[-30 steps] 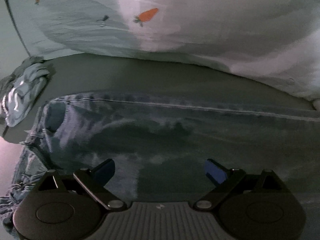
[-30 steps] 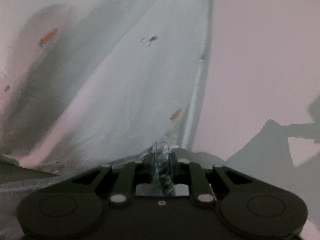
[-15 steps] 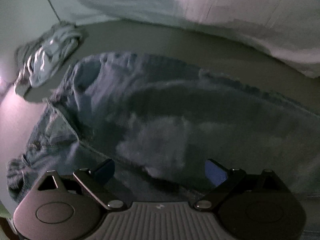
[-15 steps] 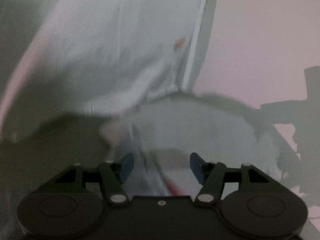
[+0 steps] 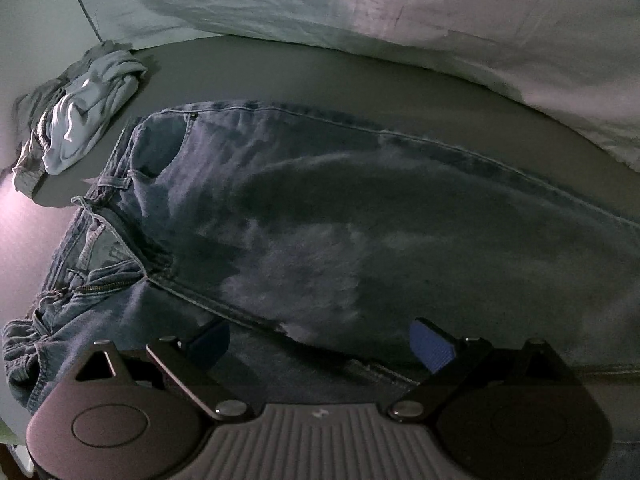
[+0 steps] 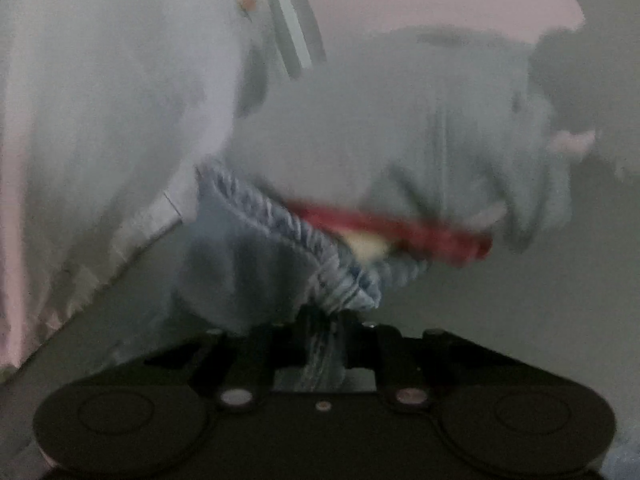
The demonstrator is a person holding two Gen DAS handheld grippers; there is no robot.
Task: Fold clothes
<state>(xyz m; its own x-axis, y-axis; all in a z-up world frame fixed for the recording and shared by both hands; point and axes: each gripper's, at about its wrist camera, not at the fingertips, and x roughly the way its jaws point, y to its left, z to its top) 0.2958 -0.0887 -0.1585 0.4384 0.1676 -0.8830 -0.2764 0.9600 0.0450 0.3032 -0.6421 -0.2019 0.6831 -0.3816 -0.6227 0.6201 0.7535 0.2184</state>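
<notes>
On the bed (image 5: 280, 60), a dark sheet is spread beneath a pale carrot-print duvet (image 5: 460, 12), and the jeans (image 5: 360, 216) are laid across that sheet with the waistband and zipper toward the left of the left wrist view. A crumpled pale-blue garment (image 5: 84, 120) lies well apart from them, near the far corner. The left gripper (image 5: 320, 344) is held low over the thigh of the jeans with its jaws wide and nothing between them. In the right wrist view (badly blurred) the right gripper (image 6: 320, 332) is closed on a bunched denim hem (image 6: 304, 248), with a red strip (image 6: 396, 228) of uncertain nature just beyond it.

The likeliest failure is judged to be a crooked fold: only a narrow bunch of hem is pinched, so the cloth could slip out or the leg could twist when carried over. With the left gripper empty, nothing pins the jeans, and the whole garment could be dragged across the sheet.
</notes>
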